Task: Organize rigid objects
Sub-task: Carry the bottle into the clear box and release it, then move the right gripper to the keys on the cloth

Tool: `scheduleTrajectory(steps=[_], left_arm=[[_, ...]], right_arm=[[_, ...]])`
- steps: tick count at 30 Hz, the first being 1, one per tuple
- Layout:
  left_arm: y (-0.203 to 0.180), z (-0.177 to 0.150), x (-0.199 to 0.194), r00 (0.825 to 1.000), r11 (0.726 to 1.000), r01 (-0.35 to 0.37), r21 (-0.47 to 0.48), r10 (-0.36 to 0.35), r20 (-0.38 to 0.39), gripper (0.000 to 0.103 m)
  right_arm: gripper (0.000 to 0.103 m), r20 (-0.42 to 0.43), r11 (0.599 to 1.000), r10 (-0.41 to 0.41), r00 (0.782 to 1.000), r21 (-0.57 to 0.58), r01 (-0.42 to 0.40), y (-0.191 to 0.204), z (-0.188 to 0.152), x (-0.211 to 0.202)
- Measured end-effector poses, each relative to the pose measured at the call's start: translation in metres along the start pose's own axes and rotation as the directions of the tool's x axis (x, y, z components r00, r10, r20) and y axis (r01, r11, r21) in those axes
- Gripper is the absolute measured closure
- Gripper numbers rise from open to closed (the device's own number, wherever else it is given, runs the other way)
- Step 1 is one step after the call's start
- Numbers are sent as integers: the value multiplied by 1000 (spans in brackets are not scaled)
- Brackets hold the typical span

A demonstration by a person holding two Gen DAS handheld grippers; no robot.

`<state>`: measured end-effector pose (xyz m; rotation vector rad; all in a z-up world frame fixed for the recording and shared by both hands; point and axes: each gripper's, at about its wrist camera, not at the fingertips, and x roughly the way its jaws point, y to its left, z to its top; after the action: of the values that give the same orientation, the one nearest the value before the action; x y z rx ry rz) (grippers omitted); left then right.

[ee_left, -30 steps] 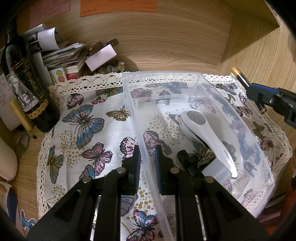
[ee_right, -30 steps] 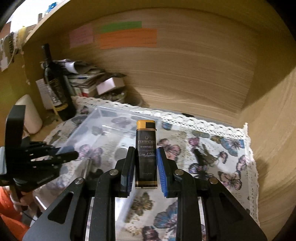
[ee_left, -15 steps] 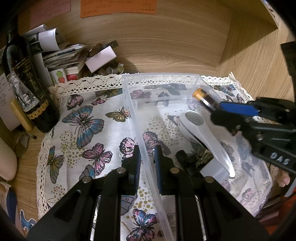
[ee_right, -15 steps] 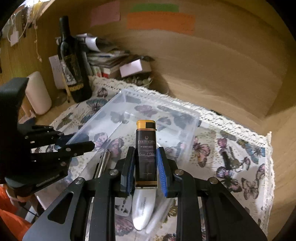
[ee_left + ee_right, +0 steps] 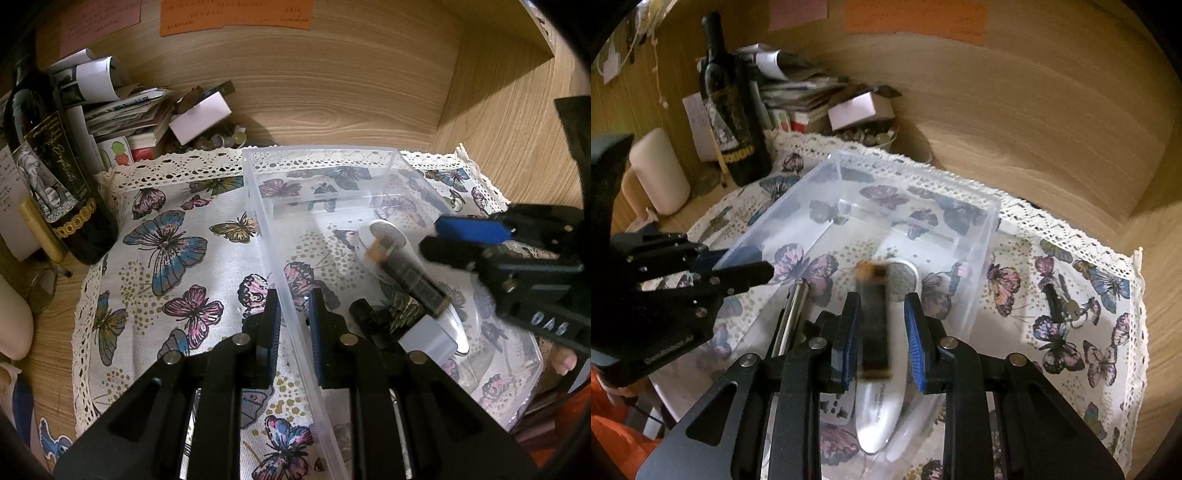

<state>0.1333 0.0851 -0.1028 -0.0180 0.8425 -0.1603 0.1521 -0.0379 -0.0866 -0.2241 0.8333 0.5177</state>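
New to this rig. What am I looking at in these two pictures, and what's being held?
No robot: a person holds a two-finger tool in each hand, each carrying a fisheye camera looking along its fingers. One picture is from the left tool, the other from the right tool. A clear bin stands on a butterfly cloth near a wine bottle. The left tool is shut on the bin's wall. The right tool is open above the bin. A dark gold-capped tube, blurred, is loose between its pads, over a white gadget in the bin.
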Motion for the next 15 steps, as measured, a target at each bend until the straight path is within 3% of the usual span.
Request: scheduleTrajectory(steps=[5, 8, 15], left_arm=[[0, 0, 0, 1000, 1000, -1, 0, 1, -1, 88], [-1, 0, 0, 1000, 1000, -2, 1, 2, 0, 88], [-1, 0, 0, 1000, 1000, -2, 1, 2, 1, 88]], right_arm=[[78, 66, 998, -41, 997, 42, 38, -14, 2, -24], [71, 102, 993, -88, 991, 83, 80, -31, 1, -39], [65, 86, 964, -204, 975, 194, 185, -79, -12, -50]])
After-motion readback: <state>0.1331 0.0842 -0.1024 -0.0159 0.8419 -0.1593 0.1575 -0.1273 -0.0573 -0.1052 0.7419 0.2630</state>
